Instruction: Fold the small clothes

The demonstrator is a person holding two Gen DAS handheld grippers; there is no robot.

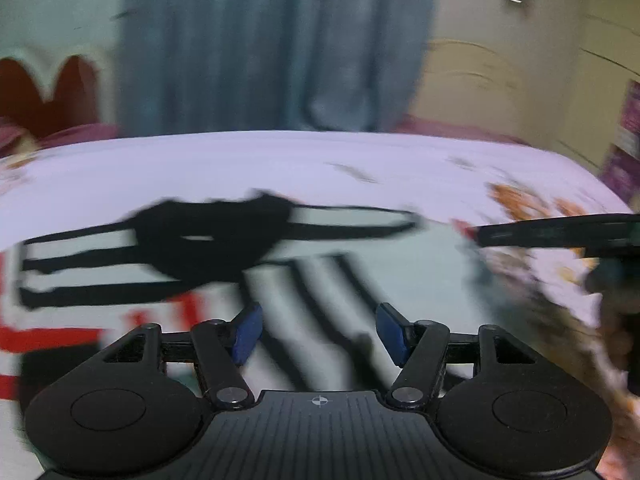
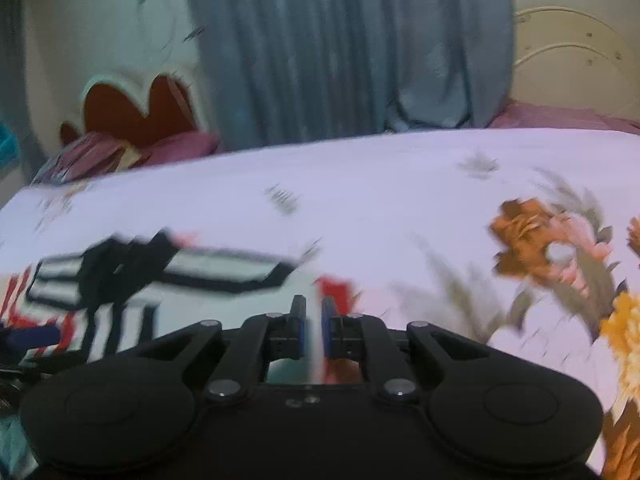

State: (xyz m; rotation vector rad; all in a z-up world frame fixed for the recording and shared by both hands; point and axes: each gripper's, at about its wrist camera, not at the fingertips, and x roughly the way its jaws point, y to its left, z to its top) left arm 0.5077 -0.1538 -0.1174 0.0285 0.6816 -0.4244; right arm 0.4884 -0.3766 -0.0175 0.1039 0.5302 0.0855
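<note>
- Two grippers work over one small garment [image 1: 420, 272], a white piece with black stripes, red bands and a dark collar, which lies spread on the floral bed sheet [image 1: 280, 160].
- Seen from the left wrist, the left gripper [image 1: 318, 334] hovers just above the striped cloth with its blue fingers [image 1: 248, 334] spread and nothing between them.
- Seen from the right wrist, the right gripper [image 2: 314, 326] has its fingers nearly pressed together; a thin pale strip shows in the narrow gap, and a fold of cloth appears just behind them, so it seems to pinch the garment's near edge, though blur leaves this uncertain.
- Judged from this, the step in hand is taking hold of the edge for a fold: one side looks gripped, the other not yet.
- Next, the left gripper probably needs to settle on the matching edge of the garment and close on it, so both sides can lift together and carry the cloth over evenly.
- Strong blur in both views hides the finer creases.
</note>
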